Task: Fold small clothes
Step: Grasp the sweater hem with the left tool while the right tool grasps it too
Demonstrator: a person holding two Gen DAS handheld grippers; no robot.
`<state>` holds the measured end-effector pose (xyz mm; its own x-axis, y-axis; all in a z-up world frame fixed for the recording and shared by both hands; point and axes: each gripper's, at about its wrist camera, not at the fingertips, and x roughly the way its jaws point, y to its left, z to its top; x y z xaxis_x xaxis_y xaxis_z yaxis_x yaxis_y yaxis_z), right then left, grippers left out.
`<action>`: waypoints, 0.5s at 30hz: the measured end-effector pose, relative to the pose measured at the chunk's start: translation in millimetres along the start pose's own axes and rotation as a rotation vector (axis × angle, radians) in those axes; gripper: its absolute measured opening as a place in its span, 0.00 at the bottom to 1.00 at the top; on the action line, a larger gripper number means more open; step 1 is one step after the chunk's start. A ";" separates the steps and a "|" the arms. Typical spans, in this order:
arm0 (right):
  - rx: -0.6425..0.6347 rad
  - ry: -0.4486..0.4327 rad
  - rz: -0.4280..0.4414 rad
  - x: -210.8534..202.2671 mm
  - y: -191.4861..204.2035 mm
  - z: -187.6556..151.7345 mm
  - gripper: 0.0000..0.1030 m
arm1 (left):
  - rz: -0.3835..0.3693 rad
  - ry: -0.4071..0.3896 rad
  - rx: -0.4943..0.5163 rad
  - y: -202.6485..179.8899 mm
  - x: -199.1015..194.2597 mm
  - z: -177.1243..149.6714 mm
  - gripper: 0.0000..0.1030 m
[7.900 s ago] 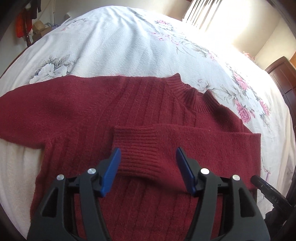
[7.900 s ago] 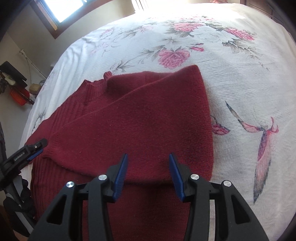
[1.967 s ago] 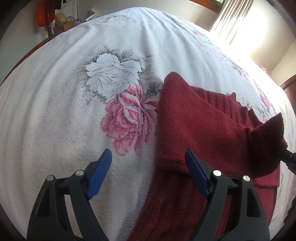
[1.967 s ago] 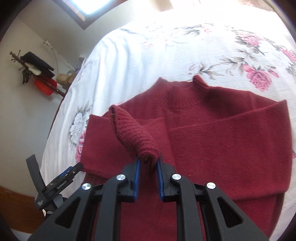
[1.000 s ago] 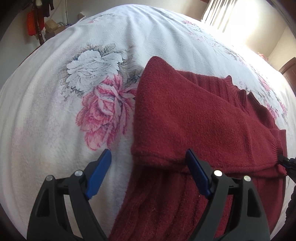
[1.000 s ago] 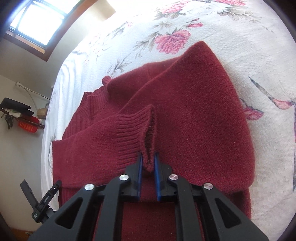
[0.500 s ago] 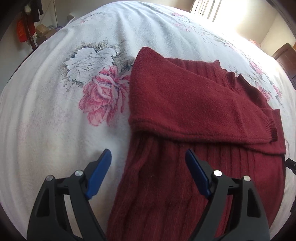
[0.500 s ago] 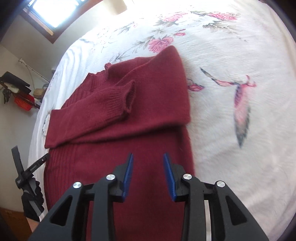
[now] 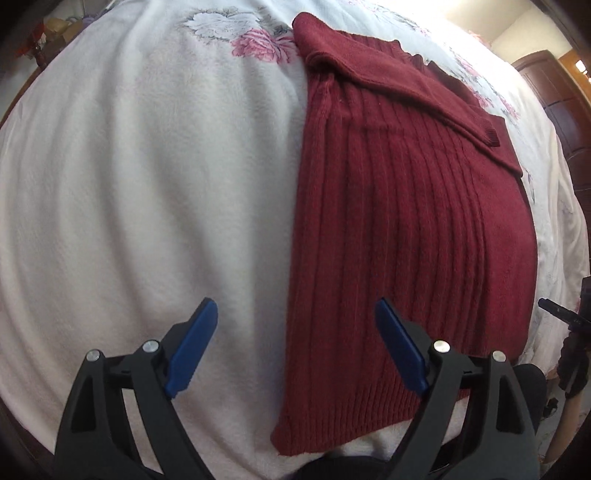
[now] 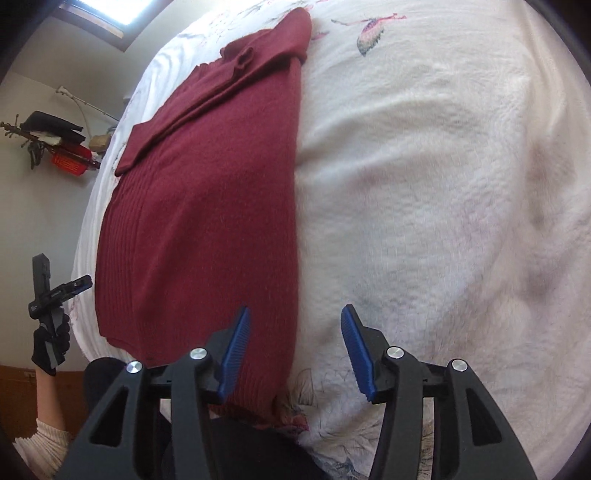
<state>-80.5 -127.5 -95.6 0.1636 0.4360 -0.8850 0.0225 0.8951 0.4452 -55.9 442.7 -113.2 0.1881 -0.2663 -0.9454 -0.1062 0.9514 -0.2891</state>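
We see daylight from a window at the top left of the right wrist view, glaring on the far bedspread. Fisheye bulge bends both views' edges, dark corners vignette, and near fabric looks soft.

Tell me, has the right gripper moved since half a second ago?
Yes. The right gripper has pulled back toward the sweater's bottom hem: the folded sleeves now sit far up the right wrist view, and the hem corner lies between its open jaws.
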 end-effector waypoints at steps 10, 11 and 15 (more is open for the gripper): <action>-0.019 0.056 0.075 30.8 12.6 -16.7 0.51 | -0.010 0.070 0.017 -7.3 23.4 -31.0 0.84; -0.025 0.062 0.087 34.0 15.6 -17.4 0.51 | -0.004 0.072 0.026 -9.2 24.1 -32.0 0.84; -0.054 0.077 0.122 46.8 30.4 -20.1 0.51 | -0.004 0.076 0.045 -16.9 26.6 -35.5 0.79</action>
<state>-91.9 -78.0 -126.2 0.0856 0.5461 -0.8333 -0.0465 0.8377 0.5442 -83.8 414.1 -138.8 0.1138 -0.2795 -0.9534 -0.0616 0.9558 -0.2876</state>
